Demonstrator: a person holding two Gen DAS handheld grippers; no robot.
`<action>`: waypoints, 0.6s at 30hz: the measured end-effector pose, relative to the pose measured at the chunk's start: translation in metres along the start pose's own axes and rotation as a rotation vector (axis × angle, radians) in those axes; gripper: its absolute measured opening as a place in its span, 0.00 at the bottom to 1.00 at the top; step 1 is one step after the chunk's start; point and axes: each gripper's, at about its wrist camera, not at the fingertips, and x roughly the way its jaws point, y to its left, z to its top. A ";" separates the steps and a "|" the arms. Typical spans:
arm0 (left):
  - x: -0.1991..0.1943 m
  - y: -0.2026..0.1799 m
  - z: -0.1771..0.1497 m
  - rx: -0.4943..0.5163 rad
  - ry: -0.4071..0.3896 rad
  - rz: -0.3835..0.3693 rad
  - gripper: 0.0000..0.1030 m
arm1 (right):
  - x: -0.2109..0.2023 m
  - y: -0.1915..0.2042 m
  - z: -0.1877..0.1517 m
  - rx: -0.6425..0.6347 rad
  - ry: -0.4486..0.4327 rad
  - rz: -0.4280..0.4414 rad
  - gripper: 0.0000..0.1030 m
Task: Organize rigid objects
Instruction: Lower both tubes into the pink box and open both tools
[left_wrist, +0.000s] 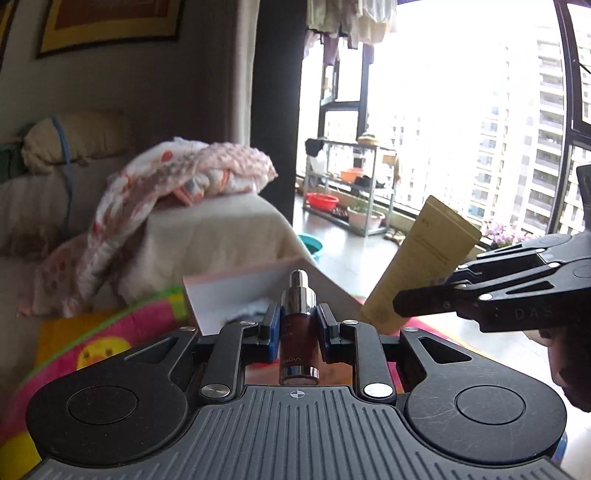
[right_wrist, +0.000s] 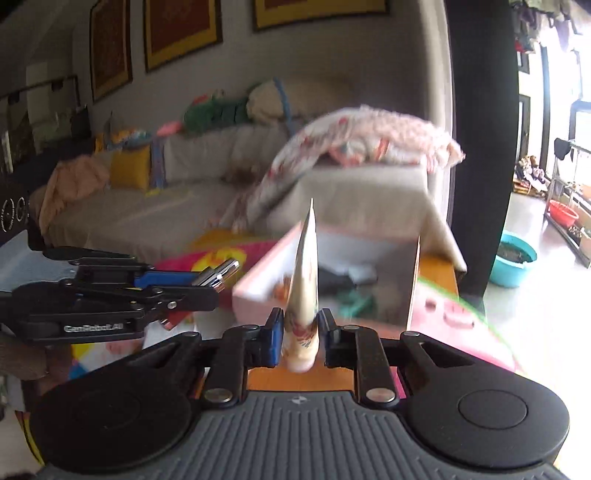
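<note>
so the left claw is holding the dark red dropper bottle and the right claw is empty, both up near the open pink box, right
Not quite: the right claw is not empty. The right wrist view shows it shut on a cream squeeze tube, which the left wrist view shows too. The rest holds: the left claw grips the dark red dropper bottle, and both are near the open pink box.
</note>
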 end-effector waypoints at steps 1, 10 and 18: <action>0.011 0.006 0.011 -0.020 -0.003 -0.005 0.23 | 0.003 -0.003 0.012 0.008 -0.013 0.002 0.19; 0.117 0.068 0.039 -0.222 0.074 -0.022 0.24 | 0.095 -0.033 0.078 0.106 0.011 -0.014 0.19; 0.108 0.093 -0.006 -0.260 0.093 0.011 0.24 | 0.141 -0.026 0.047 -0.013 0.052 -0.126 0.40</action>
